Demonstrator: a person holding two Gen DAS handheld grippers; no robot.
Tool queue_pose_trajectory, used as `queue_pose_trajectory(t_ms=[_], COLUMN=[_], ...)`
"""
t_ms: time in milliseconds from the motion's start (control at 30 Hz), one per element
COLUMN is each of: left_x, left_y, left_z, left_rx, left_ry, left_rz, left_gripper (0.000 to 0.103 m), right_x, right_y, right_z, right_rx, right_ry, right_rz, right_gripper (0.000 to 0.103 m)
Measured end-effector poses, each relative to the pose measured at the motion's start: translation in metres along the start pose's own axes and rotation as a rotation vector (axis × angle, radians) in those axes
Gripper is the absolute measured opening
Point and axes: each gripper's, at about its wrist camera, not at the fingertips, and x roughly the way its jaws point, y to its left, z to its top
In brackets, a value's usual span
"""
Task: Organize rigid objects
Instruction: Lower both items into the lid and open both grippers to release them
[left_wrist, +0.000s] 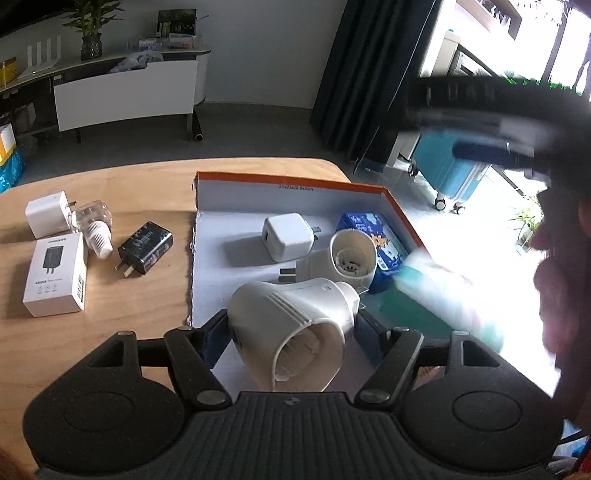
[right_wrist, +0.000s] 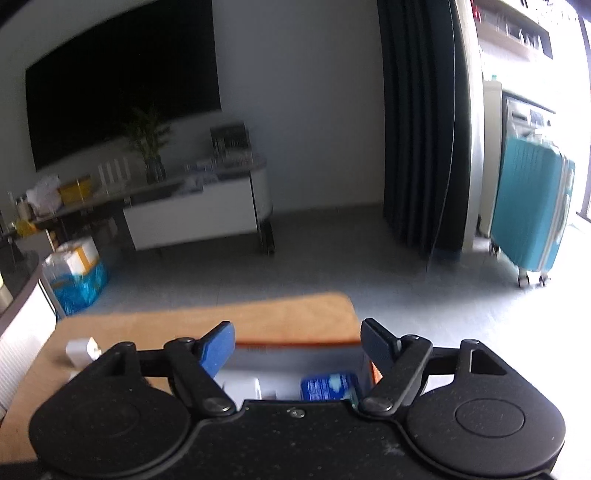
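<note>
In the left wrist view my left gripper (left_wrist: 291, 328) is shut on a white plug-in socket device (left_wrist: 295, 325), held over the near end of an orange-rimmed cardboard box (left_wrist: 295, 184). Inside the box lie a white cube charger (left_wrist: 286, 236), a second white plug-in device (left_wrist: 343, 258) and a blue pack (left_wrist: 373, 229). A blurred green and white thing (left_wrist: 439, 288) shows at the box's right side. My right gripper (right_wrist: 297, 336) is open above the box, with nothing between its fingers; the blue pack (right_wrist: 328, 386) shows below it.
On the wooden table (left_wrist: 110, 314) left of the box lie a white charger (left_wrist: 46, 214), a clear bottle (left_wrist: 94, 225), a black charger (left_wrist: 146, 245) and a white charger carton (left_wrist: 55, 277). A person's hand (left_wrist: 565, 277) and a dark blurred shape (left_wrist: 480, 107) fill the right.
</note>
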Motion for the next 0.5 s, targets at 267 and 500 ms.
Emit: queue_pose_trajectory(t_ms=[267,500], left_x=[0.009,0.013], left_y=[-0.001,-0.006], left_z=[-0.002,-0.001], left_rx=[0.0,-0.003], left_ry=[0.016,0.018], left_rz=[-0.016,-0.025], left_gripper=[0.072,0.083], right_x=[-0.025,-0.055], right_y=[-0.014,-0.016], right_z=[-0.005,-0.021], right_rx=[0.019,0.026], right_ry=[-0.024,-0.031], right_rz=[-0.015,-0.012], right_gripper=[0.09,0.092])
